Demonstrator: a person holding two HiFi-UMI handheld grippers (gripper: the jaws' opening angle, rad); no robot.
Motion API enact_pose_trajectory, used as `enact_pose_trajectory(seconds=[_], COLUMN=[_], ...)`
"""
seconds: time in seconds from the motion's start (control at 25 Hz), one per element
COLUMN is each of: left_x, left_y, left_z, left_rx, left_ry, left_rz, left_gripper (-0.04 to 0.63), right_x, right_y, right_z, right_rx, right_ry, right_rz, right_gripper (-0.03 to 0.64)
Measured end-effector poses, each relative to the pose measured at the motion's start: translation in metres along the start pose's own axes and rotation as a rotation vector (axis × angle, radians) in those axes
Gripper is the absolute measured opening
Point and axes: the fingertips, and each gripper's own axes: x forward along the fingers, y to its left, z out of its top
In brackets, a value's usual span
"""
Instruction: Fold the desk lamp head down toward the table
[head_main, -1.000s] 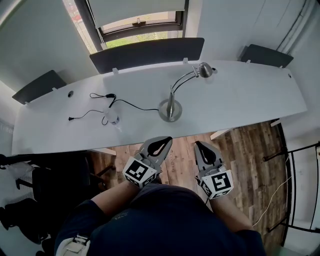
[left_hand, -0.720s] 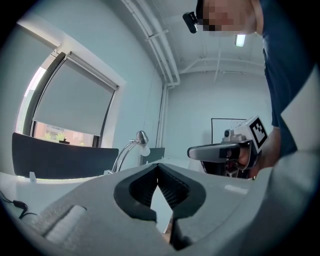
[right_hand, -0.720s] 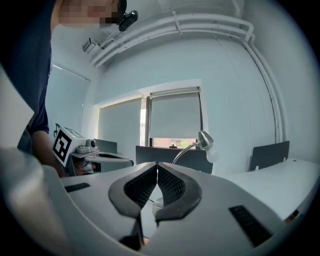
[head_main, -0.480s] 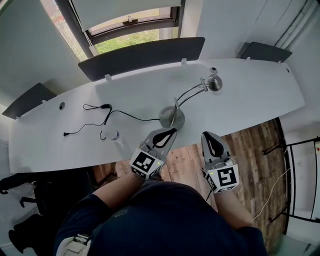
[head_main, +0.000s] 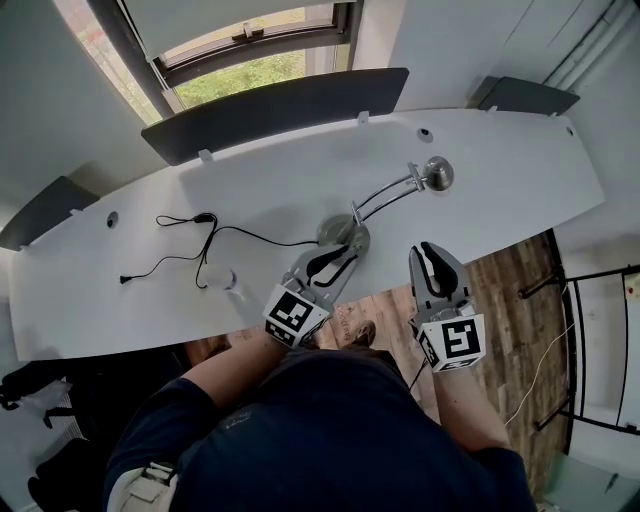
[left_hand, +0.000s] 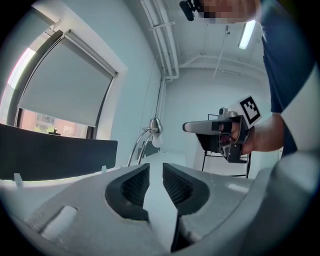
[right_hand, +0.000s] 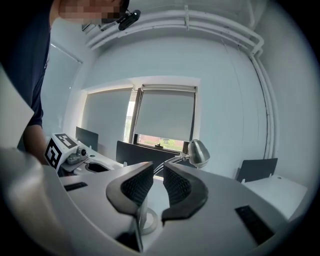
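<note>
beyond both grippers' (head_main: 345, 256) (head_main: 428, 250) just-opened, empty jaws stands the desk lamp (head_main: 340, 230), apart.

No legible text, labels or numbers — none.

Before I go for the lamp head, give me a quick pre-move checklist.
1. Left claw empty: ok. Jaws apart, have just been opening, nothing between them.
2. Right claw empty: ok. Jaws apart, have just been opening, nothing between them; the lamp head shows beyond.
3. Lamp head not yet folded: ok, it stands raised above the desk.
4. Lamp base flat on the desk: ok.
5. Claw on the lamp head: not ok, neither touches it.
6. Cable clear of the lamp head: ok, it lies left of the base in the head view.
</note>
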Motion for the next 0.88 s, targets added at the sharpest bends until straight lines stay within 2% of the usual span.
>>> enact_pose_trajectory(seconds=[0.4,0.64,0.88], left_x=[0.028,0.045,0.056], left_y=[0.027,0.043,0.053], left_z=[-0.026,-0.042,-0.056], left_rx=[0.003,0.003,0.0], left_ry=[0.074,0.102,0.122], left_rz=[0.107,0.148,0.158], left_gripper=[0.123,0.132,0.14], right_x=[0.03,0.05,0.067], right_y=[-0.022,-0.037,-0.046], right_z=[0.002,-0.002,-0.008], right_rx=[-0.245,-0.572,-0.831], right_ry=[0.06,0.12,0.161], right_rz=[0.076,0.069,0.031], right_gripper=[0.124,0.138,0.146])
